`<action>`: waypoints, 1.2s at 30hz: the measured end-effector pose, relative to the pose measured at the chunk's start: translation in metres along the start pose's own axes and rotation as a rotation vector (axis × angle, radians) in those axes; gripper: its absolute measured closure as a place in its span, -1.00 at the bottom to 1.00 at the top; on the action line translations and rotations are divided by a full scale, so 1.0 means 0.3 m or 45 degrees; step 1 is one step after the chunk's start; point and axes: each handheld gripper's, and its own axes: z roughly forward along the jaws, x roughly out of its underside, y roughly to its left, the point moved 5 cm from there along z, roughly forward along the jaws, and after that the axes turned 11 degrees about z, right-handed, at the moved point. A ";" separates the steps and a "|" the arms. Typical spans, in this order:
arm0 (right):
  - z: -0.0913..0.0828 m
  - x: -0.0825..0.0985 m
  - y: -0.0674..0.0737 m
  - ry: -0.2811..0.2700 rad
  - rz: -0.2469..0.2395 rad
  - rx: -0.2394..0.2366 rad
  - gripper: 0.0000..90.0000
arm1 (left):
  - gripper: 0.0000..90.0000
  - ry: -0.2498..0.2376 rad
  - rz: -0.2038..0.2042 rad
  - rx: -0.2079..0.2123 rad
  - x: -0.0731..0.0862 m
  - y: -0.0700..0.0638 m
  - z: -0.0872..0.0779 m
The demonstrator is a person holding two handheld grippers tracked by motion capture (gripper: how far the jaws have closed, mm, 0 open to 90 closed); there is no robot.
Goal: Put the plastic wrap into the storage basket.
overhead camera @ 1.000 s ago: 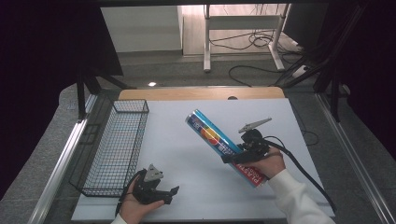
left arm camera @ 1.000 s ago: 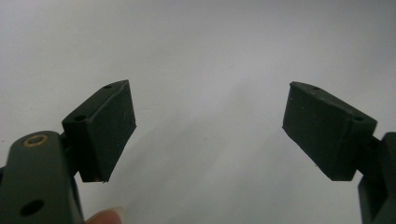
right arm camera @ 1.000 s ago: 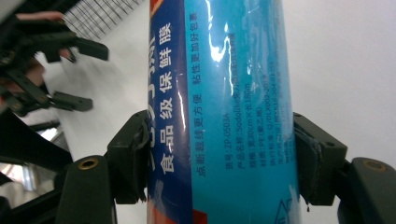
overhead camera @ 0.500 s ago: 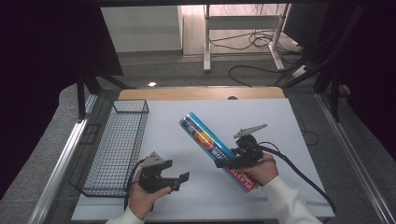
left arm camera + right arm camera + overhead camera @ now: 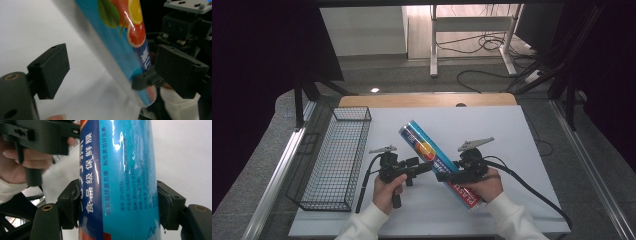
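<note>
While the right claw stays clamped across the cling-film box, held tilted toward 11 o'clock above the worktop, the left claw, its jaws just opened and empty, nears. Judged light, stiff, glossy-slick: grip mid-length, across the flat faces.

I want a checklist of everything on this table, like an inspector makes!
Surface: white table, wooden strip at its far edge.
Job's things: long blue box of cling film with fruit pictures, tilted, far end raised.
Clutter: black wire basket at the left, nothing seen inside.
Grippers: right gripper shut on the box; left gripper open, jaws just widened, box edge between them, not pressed.
Cables: black cable trailing from the right gripper; more on the floor.
Surroundings: dark curtains, metal frame legs behind.
</note>
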 end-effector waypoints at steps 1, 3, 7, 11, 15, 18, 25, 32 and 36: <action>0.000 0.000 0.000 0.000 0.000 0.000 -0.29 | -0.70 -0.010 -0.014 0.018 -0.003 0.001 0.011; 0.010 0.000 0.009 -0.010 -0.007 -0.007 -0.29 | -0.65 -0.021 -0.031 0.029 -0.007 0.002 0.031; 0.027 -0.001 0.027 -0.012 -0.039 -0.003 -0.29 | -0.57 -0.023 -0.042 0.022 -0.016 0.001 0.063; 0.031 -0.006 0.030 -0.027 -0.049 0.017 -0.29 | -0.48 -0.045 -0.119 0.057 -0.025 0.015 0.059; 0.045 -0.002 0.029 -0.024 -0.057 0.031 -0.29 | -0.36 -0.058 -0.150 0.061 -0.033 0.025 0.053; 0.058 0.000 0.028 -0.020 -0.037 0.015 -0.29 | -0.33 -0.049 -0.117 0.035 -0.040 0.017 0.053; 0.055 -0.010 0.032 -0.051 -0.043 0.009 -0.30 | -0.31 -0.050 -0.135 0.073 -0.055 0.025 0.044; 0.023 -0.028 0.050 -0.098 -0.065 -0.065 -0.57 | -0.29 -0.075 -0.110 0.088 -0.069 0.032 0.017; -0.024 -0.037 0.065 -0.143 -0.092 -0.089 -0.68 | -0.29 -0.091 -0.115 0.082 -0.075 0.044 -0.004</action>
